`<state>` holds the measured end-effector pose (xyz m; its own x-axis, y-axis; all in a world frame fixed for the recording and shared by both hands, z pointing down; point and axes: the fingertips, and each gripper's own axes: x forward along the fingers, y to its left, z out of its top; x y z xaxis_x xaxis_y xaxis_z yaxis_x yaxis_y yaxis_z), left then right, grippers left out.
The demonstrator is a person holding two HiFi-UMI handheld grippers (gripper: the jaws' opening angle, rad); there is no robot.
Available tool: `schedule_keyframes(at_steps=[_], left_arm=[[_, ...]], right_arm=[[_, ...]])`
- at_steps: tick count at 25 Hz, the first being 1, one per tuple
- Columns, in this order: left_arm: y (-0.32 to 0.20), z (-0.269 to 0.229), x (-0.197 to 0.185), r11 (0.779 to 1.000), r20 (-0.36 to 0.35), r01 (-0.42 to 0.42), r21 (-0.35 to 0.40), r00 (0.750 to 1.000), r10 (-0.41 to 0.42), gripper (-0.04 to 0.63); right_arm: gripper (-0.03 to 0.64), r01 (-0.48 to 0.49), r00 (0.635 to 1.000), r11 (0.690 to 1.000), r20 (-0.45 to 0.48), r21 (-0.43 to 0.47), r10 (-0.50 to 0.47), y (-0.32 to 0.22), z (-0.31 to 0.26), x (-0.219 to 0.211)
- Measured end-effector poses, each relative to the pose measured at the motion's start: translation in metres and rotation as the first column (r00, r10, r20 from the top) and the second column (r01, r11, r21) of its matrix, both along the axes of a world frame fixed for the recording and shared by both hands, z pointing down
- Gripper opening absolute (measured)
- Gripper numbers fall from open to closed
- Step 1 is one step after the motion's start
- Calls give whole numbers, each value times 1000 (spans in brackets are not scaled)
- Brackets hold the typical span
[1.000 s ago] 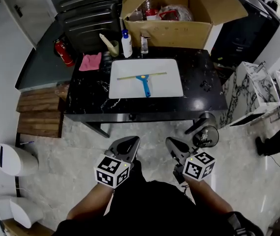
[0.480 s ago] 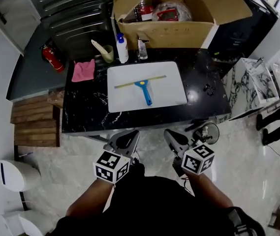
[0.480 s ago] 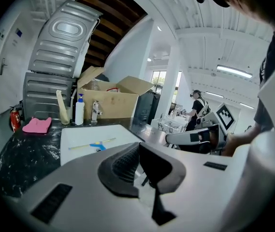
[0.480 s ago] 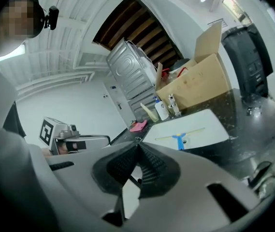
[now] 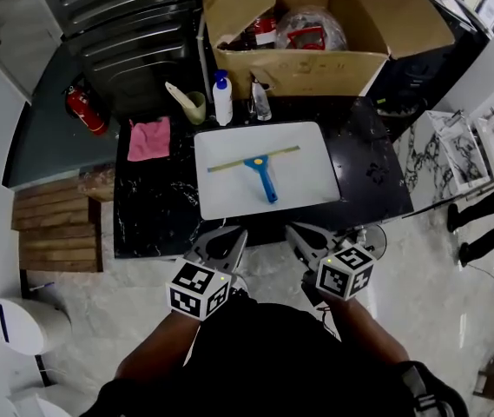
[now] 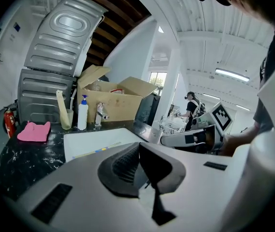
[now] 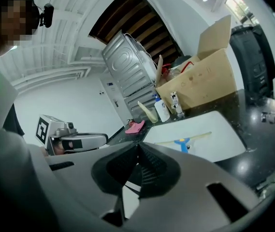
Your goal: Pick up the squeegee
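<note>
Head view: the squeegee (image 5: 262, 170) lies flat on a white board (image 5: 312, 189) in the middle of the black counter (image 5: 155, 211). Its yellow blade runs about 9 to 3 o'clock and its blue handle points to 5 o'clock.

The left gripper (image 5: 227, 234) and the right gripper (image 5: 299, 231) hang side by side off the counter's near edge, at 6 o'clock of the board and well apart from the squeegee.

Only this view takes in the whole layout:
- A pump bottle (image 5: 222, 99) and a cup (image 5: 196, 107) stand at 11 o'clock of the board.
- A pink cloth (image 5: 149, 139) lies at 10 o'clock.
- An open cardboard box (image 5: 316, 66) stands at 12 o'clock, with its red and clear contents showing.
- A fire extinguisher (image 5: 82, 109) stands off the counter at 9 o'clock of the cloth.

Left gripper view: we see the fingers (image 6: 123, 163) pressed together, ribbed pads meeting, empty. Of the squeegee we get only a thin strip of blade over the finger tops, at 11 o'clock. This view adds the right gripper at 3 o'clock and a standing person (image 6: 193, 108) far behind it.

Right gripper view: the fingers (image 7: 150, 168) are closed on each other and hold nothing. Here the blue handle and blade show plainly on the board at 1 o'clock, and the left gripper sits at 9 o'clock.
</note>
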<state>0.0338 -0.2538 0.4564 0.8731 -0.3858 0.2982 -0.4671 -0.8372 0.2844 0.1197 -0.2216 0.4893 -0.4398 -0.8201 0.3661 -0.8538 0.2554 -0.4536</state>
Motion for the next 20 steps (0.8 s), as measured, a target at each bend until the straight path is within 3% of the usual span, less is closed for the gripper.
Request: schedule_keyframes(at_steps=[13,20], left_arm=[[-40,7,-11,999,-3,-51,0,999,51,17],[-45,17,-9,1000,7,-23,-16,1000,23,17]], right_arm=[[9,-43,991,998,-129,-34,39,-33,11,4],[9,-37,984,996,-175,-82,22,-42,22,22]])
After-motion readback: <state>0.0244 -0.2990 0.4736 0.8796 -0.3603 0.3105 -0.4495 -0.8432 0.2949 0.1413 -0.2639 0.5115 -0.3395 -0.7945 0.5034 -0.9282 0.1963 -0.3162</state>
